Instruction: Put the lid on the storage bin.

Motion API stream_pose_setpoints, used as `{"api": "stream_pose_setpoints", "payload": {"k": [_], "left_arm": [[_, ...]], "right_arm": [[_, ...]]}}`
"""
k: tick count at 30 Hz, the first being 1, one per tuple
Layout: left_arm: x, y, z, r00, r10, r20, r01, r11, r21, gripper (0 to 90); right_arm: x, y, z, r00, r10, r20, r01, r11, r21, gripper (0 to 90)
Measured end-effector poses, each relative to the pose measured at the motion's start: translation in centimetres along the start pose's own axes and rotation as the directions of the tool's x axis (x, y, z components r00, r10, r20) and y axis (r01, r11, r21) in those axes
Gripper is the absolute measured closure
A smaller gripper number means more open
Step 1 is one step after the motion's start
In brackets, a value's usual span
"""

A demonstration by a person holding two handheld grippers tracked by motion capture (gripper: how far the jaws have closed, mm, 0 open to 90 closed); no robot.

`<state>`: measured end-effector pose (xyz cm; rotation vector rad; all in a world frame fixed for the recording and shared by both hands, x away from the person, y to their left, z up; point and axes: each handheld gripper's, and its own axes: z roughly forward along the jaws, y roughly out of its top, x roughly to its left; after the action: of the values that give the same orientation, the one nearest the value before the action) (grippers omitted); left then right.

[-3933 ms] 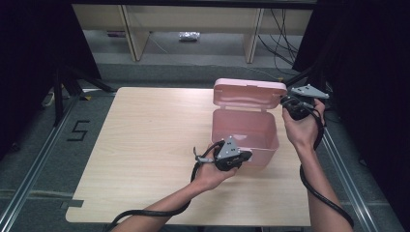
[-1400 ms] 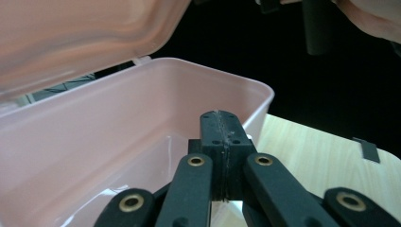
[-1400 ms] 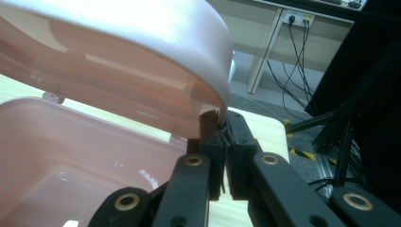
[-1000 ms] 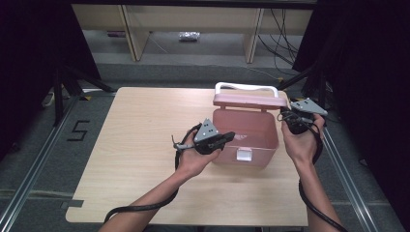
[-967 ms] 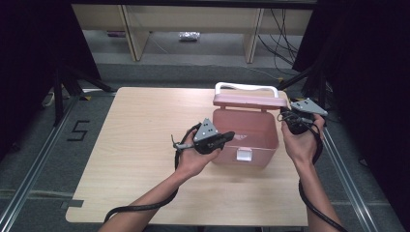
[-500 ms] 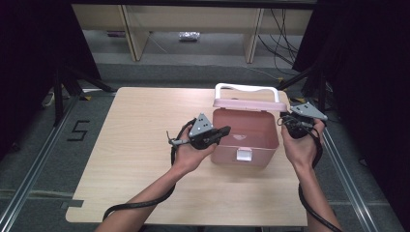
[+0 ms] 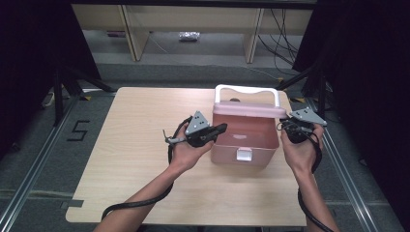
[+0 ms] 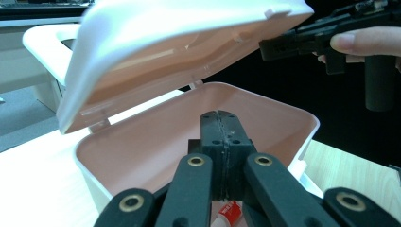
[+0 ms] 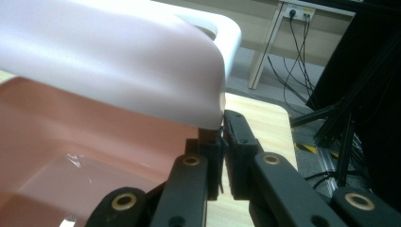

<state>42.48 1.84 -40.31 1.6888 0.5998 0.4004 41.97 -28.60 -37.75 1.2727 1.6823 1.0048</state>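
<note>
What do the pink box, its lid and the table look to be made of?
Pink box: seemingly moulded plastic, smooth with a soft sheen; rounded corners and a thin even wall in the left gripper view. Lid: likely the same plastic, glossy, paler on top, with moulded ribs underneath. Table: light wood-grain top, matte; laminate or veneer rather than solid wood, though the pictures leave that open.

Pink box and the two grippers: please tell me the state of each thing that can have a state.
pink box: upright on the table, empty as far as its inside shows
lid: half open, raised above the box
left gripper: shut, holds nothing
right gripper: shut on the lid's corner
</note>
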Motion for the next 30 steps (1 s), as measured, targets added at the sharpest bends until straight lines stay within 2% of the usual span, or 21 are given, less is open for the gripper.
{"api": "stream_pose_setpoints", "payload": {"k": [1,2,5,6,7,10,11,12,13,15,19,20,23,24,25,26,27,28,29,30], "left_arm": [[0.0,0.0,0.0,1.0000,0.000,-0.001,0.000,1.0000,-0.003,90.0],[0.1,0.1,0.0,1.0000,-0.001,-0.001,0.001,1.0000,-0.004,90.0],[0.2,0.2,-0.1,1.0000,-0.002,-0.006,0.002,1.0000,-0.005,90.0],[0.2,0.2,-0.1,1.0000,-0.003,-0.007,0.003,1.0000,-0.006,90.0],[0.3,0.2,-0.1,1.0000,-0.002,-0.008,0.002,1.0000,-0.007,90.0],[0.4,0.2,-0.1,0.9999,-0.004,-0.011,0.003,1.0000,-0.007,90.0],[0.4,0.2,-0.1,0.9999,-0.003,-0.012,0.003,1.0000,-0.007,90.0],[0.4,0.2,-0.1,0.9999,-0.001,-0.011,0.001,1.0000,-0.006,90.0],[0.5,0.2,-0.1,0.9999,-0.005,-0.012,0.004,1.0000,-0.007,90.0],[0.5,0.1,0.0,0.9999,-0.008,-0.013,0.007,1.0000,-0.006,90.0],[0.6,0.0,0.0,0.9998,-0.011,-0.016,0.011,0.9999,-0.008,90.0],[0.6,0.0,0.1,0.9998,-0.012,-0.016,0.012,0.9999,-0.008,90.0],[0.6,0.1,0.0,0.9998,-0.011,-0.016,0.011,0.9999,-0.008,90.0],[0.6,0.1,0.0,0.9998,-0.010,-0.016,0.010,0.9999,-0.007,90.0],[0.6,0.0,0.0,0.9998,-0.010,-0.015,0.010,0.9999,-0.006,90.0],[0.6,0.0,0.1,0.9999,-0.009,-0.014,0.009,0.9999,-0.007,90.0],[0.6,0.0,0.1,0.9999,-0.009,-0.013,0.009,0.9999,-0.006,90.0],[0.7,-0.1,0.0,0.9999,-0.007,-0.013,0.007,1.0000,-0.005,90.0],[0.7,-0.1,0.0,0.9999,-0.007,-0.012,0.007,1.0000,-0.005,90.0],[0.7,-0.1,0.0,0.9999,-0.007,-0.011,0.007,1.0000,-0.005,90.0]], "right_arm": [[-0.2,0.0,-0.1,0.9998,-0.018,-0.013,0.019,1.000,0.013,87.1],[0.0,0.0,-0.2,0.9999,0.005,-0.012,-0.005,1.000,0.028,87.1],[-0.2,-0.2,-0.1,0.9997,-0.021,-0.010,0.022,1.000,0.009,87.0],[0.0,-0.3,-0.2,0.9998,0.006,-0.020,-0.006,1.000,0.025,87.0],[-0.1,-0.4,-0.2,1.0000,-0.008,-0.004,0.008,1.000,0.016,87.0],[0.0,-0.6,-0.2,1.0000,-0.007,-0.006,0.007,1.000,0.015,86.9],[0.0,-0.6,-0.3,0.9999,0.009,-0.011,-0.008,1.000,0.027,86.9],[-0.1,-0.7,-0.3,0.9999,-0.008,-0.013,0.008,1.000,0.026,87.0],[0.1,-0.8,-0.3,0.9997,0.021,-0.012,-0.021,1.000,0.023,87.0],[-0.1,-0.9,-0.2,0.9999,-0.011,-0.010,0.012,1.000,0.012,87.0],[-0.1,-1.2,-0.2,0.9998,0.006,-0.021,-0.005,1.000,0.030,87.3],[0.1,-1.3,-0.3,0.9993,0.029,-0.023,-0.028,0.999,0.038,87.3],[-0.1,-1.6,-0.2,0.9996,0.007,-0.028,-0.006,0.999,0.036,87.9],[0.1,-1.8,-0.2,0.9987,0.038,-0.035,-0.037,0.998,0.049,88.8],[-0.3,-1.8,-0.2,0.9996,-0.007,-0.029,0.008,0.999,0.040,89.6],[-0.1,-2.0,-0.2,0.9987,0.038,-0.035,-0.036,0.998,0.046,89.6],[-0.2,-2.0,-0.3,0.9988,0.023,-0.042,-0.021,0.998,0.051,89.0],[0.0,-2.1,-0.3,0.9976,0.056,-0.041,-0.053,0.997,0.062,88.4],[-0.1,-2.3,-0.2,0.9982,0.041,-0.044,-0.038,0.997,0.068,88.4],[-0.1,-2.4,-0.3,0.9974,0.046,-0.055,-0.041,0.996,0.083,88.2]]}}
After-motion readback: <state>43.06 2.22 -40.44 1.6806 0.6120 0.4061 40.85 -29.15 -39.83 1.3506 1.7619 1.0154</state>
